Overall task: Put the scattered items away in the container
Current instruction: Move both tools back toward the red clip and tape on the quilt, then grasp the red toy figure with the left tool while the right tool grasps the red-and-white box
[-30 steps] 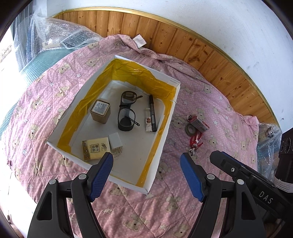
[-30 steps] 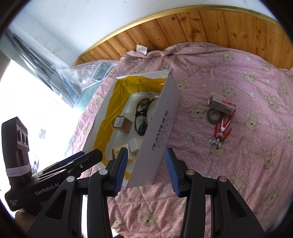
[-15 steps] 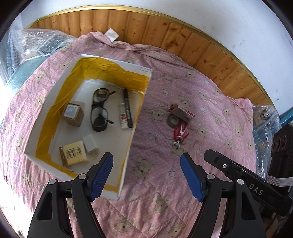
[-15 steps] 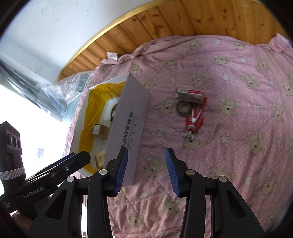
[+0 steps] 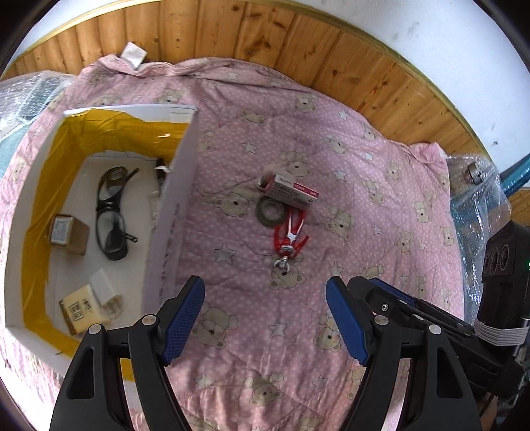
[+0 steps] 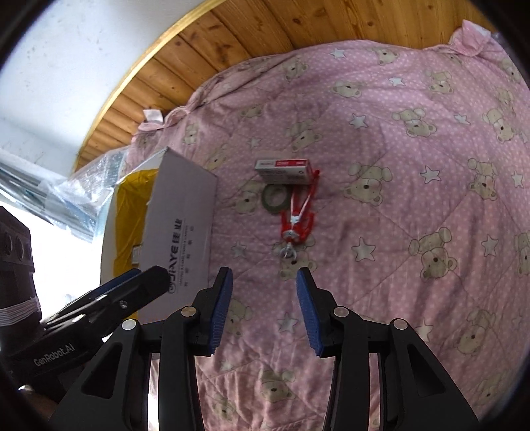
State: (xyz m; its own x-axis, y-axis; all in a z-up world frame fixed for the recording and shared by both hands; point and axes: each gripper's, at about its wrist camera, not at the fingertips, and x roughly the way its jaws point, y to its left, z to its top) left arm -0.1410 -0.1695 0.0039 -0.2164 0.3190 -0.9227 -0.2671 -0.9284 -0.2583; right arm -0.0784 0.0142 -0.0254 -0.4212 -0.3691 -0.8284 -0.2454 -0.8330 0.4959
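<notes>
A white cardboard box [image 5: 172, 199] with a yellow lining sits on the left of a pink quilt [image 5: 347, 185]; it holds black glasses [image 5: 111, 212], a small brown box [image 5: 68, 228], a yellow packet [image 5: 82, 310] and a white block [image 5: 102, 286]. Loose on the quilt lie a red-and-white carton [image 5: 291, 192] [image 6: 285, 170], a dark tape ring [image 5: 271, 212] [image 6: 274, 195] and a red keychain figure [image 5: 289, 238] [image 6: 294, 222]. My left gripper [image 5: 265, 318] is open, just short of the figure. My right gripper [image 6: 263, 308] is open too, behind the figure.
Wooden floor [image 5: 232, 30] and a white wall [image 5: 447, 43] lie beyond the quilt. Bubble wrap [image 5: 477, 199] bunches at the right edge, more [image 6: 82, 185] left of the box. The right gripper's body [image 5: 430, 318] juts in at the lower right of the left wrist view.
Both grippers have swung right, away from the box and toward the three loose items, which now sit centred ahead of the fingers. Both stayed open.
</notes>
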